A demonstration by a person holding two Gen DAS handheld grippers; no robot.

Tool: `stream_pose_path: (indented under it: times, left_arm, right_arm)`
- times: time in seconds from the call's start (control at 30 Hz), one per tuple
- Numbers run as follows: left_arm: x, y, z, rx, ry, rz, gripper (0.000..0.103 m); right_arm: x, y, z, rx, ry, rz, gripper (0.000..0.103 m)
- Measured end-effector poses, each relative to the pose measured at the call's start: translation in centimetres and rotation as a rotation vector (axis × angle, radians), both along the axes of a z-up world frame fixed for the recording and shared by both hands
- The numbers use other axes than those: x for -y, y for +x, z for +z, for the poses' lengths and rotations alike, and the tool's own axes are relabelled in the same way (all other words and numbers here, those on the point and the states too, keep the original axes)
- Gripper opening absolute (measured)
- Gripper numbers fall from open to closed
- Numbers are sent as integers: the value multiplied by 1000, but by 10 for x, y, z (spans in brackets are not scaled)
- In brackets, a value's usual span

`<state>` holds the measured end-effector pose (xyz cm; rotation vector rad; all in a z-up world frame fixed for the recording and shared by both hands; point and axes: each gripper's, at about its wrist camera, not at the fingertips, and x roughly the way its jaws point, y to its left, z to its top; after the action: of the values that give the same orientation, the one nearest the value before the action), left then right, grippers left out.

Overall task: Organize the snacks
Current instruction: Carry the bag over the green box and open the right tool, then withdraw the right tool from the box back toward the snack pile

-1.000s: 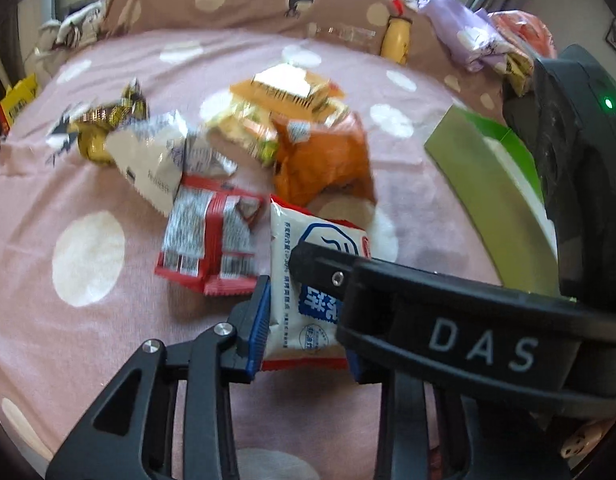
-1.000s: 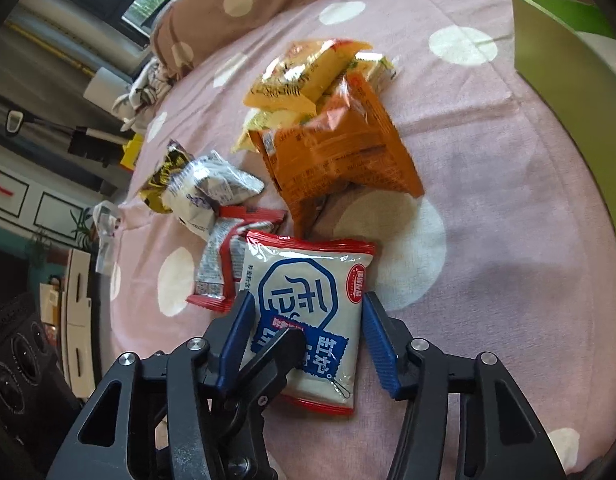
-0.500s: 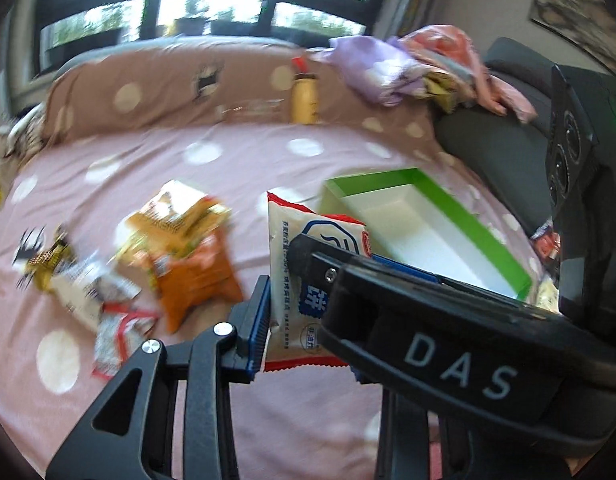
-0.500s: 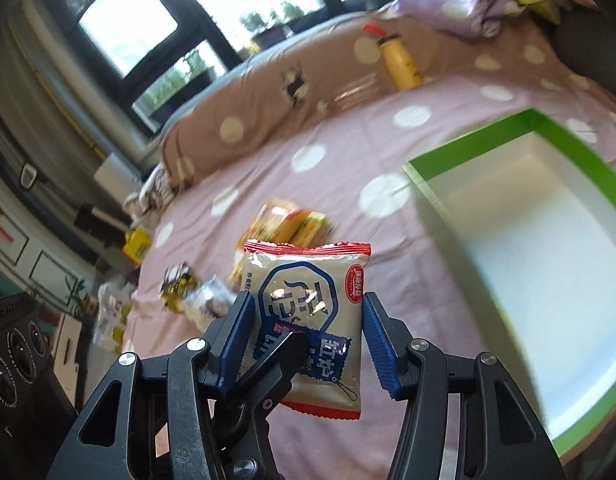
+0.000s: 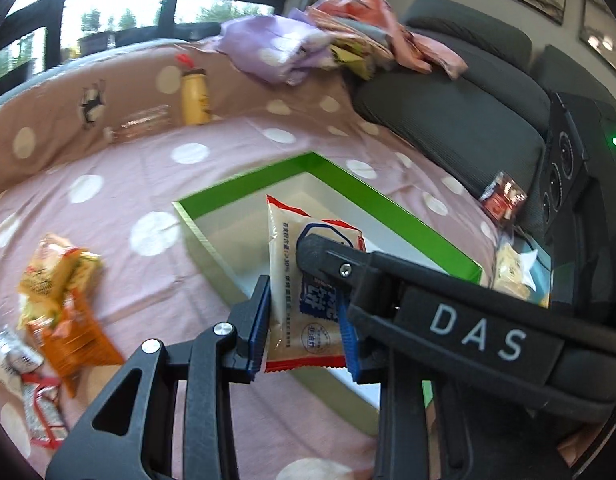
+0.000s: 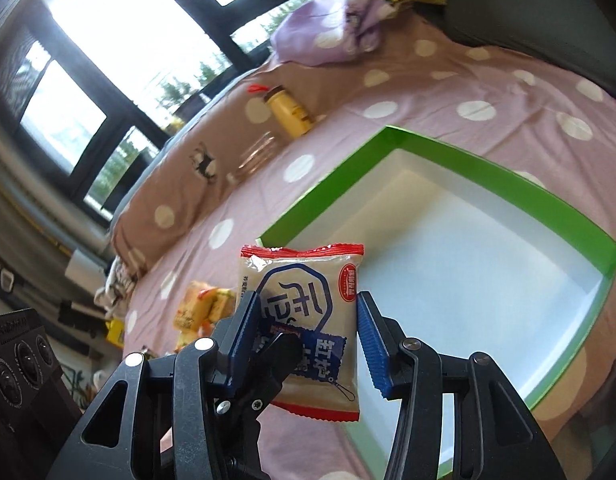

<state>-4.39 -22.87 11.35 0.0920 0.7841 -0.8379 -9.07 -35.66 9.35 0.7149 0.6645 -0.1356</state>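
Observation:
A white snack packet with blue print and red edges [image 5: 304, 280] hangs in the air above the near part of a green-rimmed white box [image 5: 388, 208]. My left gripper [image 5: 304, 332] is shut on its lower half. My right gripper [image 6: 304, 344] is also shut on the same packet [image 6: 308, 300], its fingers crossing the left gripper's. In the right wrist view the box [image 6: 468, 152] lies to the right and looks empty.
Several loose snack packets [image 5: 64, 300] lie on the pink dotted bedsheet at the left. A yellow bottle [image 5: 194, 96] stands at the back by the pillow. Piled clothes [image 5: 308, 44] and a grey sofa [image 5: 460, 120] are at the back right.
Both grippers lifted the white packet off the bed and carried it right, from beside the snack pile to above the green box.

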Motion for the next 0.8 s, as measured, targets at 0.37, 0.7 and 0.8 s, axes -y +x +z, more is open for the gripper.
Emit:
stream_pose_path:
  times: [0.37, 0.7, 0.8]
  left_arm:
    - [37, 2, -24, -88, 37, -81, 31]
    - [13, 7, -18, -91, -5, -21, 36]
    - [-9, 7, -12, -54, 7, 42, 54]
  right_arm:
    - [36, -8, -28, -94, 46, -113, 52]
    - [29, -5, -24, -58, 54, -67, 77]
    - [14, -4, -12, -9, 17, -25, 88]
